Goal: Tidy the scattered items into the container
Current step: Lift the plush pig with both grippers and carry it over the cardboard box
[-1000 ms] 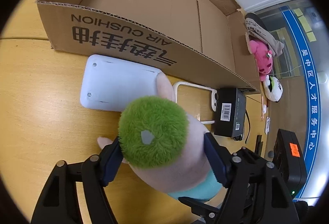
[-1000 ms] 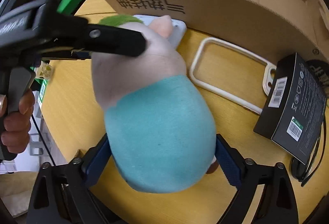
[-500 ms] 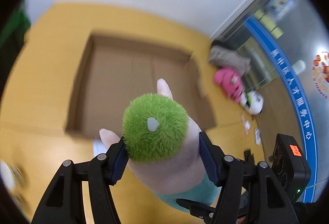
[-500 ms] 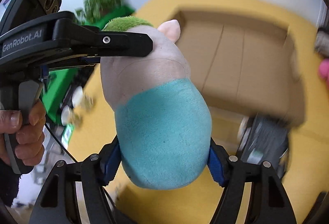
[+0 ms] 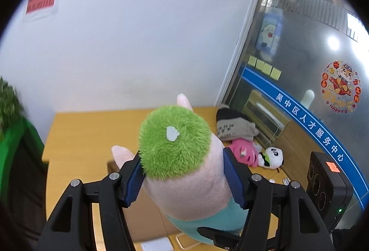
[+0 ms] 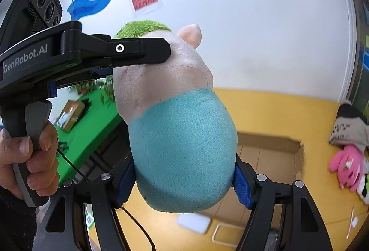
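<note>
Both grippers, left gripper (image 5: pixel 183 179) and right gripper (image 6: pixel 183 178), clamped on the plush toy (image 6: pixel 182 147), have lifted it high above the cardboard box (image 6: pixel 272 154), ready for lowering inside.

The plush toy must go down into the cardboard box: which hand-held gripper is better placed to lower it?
Probably right: the right hand-held gripper clamps the plush toy with the cardboard box close behind.

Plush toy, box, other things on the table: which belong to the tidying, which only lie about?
Job: plush toy, held by left gripper and right gripper; cardboard box.

Lying about: pink plush, panda plush, folded cloth.
</note>
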Available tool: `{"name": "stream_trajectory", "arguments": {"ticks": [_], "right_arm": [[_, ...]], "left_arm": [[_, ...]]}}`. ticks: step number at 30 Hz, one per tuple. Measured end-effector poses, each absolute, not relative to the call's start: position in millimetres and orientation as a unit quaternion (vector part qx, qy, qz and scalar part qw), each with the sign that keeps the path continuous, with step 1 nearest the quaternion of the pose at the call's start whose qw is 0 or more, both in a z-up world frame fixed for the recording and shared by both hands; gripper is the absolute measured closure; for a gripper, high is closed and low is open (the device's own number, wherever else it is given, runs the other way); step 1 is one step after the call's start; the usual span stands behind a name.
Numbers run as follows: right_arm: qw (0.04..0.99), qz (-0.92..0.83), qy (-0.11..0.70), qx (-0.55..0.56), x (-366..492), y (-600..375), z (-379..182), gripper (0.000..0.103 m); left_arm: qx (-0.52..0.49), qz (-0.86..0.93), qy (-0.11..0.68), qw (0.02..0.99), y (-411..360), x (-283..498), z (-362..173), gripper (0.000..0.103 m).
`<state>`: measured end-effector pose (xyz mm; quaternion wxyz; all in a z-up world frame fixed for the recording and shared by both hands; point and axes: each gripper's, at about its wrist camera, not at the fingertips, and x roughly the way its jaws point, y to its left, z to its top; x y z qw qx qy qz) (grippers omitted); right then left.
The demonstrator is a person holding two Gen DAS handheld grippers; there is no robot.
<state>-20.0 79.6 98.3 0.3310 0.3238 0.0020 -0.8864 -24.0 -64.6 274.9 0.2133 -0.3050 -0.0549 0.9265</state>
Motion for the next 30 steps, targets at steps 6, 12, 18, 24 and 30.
{"name": "stream_trajectory", "arguments": {"ticks": [6, 12, 18, 24, 30], "right_arm": [[0.31, -0.898, -0.012, 0.312, -47, 59, 116, 0.026], [0.292, -0.897, -0.014, 0.331, -69, 34, 110, 0.026], [0.284, -0.885, -0.032, 0.367, -119, 11, 75, 0.026], [0.28, -0.861, -0.065, 0.42, -184, -17, 14, 0.026], [0.268, -0.823, -0.113, 0.487, -240, -27, -70, 0.026]], "left_arm": [[-0.297, 0.925, -0.037, 0.234, -71, -55, 293, 0.041], [-0.323, 0.913, -0.046, 0.244, -82, -99, 280, 0.041], [-0.358, 0.9, -0.049, 0.244, -91, -155, 244, 0.041], [-0.415, 0.877, -0.041, 0.24, -98, -225, 184, 0.041], [-0.487, 0.839, -0.04, 0.24, -101, -287, 97, 0.041]]}}
